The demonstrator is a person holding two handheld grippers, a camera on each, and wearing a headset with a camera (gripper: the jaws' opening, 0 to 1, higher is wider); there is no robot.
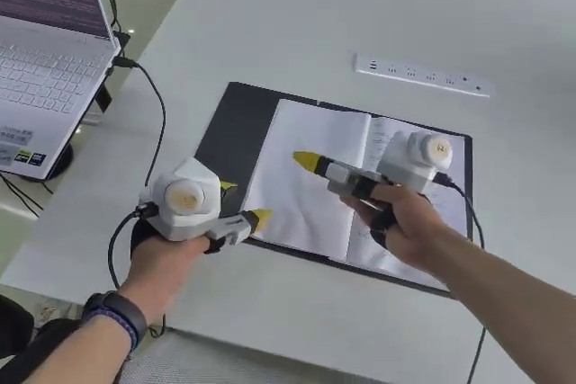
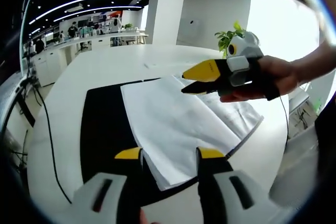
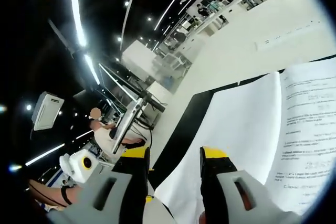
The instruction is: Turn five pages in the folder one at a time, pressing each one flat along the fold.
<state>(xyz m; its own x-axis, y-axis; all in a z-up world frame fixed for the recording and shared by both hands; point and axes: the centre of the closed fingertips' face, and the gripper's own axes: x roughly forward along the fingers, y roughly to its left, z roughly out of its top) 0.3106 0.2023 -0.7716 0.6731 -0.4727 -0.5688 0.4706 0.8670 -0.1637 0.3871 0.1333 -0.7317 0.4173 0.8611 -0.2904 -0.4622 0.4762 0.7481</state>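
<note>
The left gripper [image 2: 169, 154] is being held with its jaws spread apart and nothing between them. The near corner of the blank left page [image 1: 288, 209] is lying just beyond its yellow tips, toward 12 o'clock in the left gripper view. The right gripper [image 3: 176, 153] is likewise being held released and is gripping nothing. It is being hovered over the middle of the folder [image 1: 225, 128], with its tips pointed toward 10 o'clock in the head view. Whether the paper is being touched cannot be told.

The black-covered folder is lying open on the white table [image 1: 297, 15], at 1 o'clock from the left gripper. Loose-looking sheets are being held in it. Lines of print are being shown on the right page [image 3: 310, 108], too small to be read.

A laptop [image 1: 45, 69] is standing at 10 o'clock from the left gripper, its screen text and stickers illegible. A white power strip [image 1: 423, 75] is lying at 1 o'clock from the right gripper.
</note>
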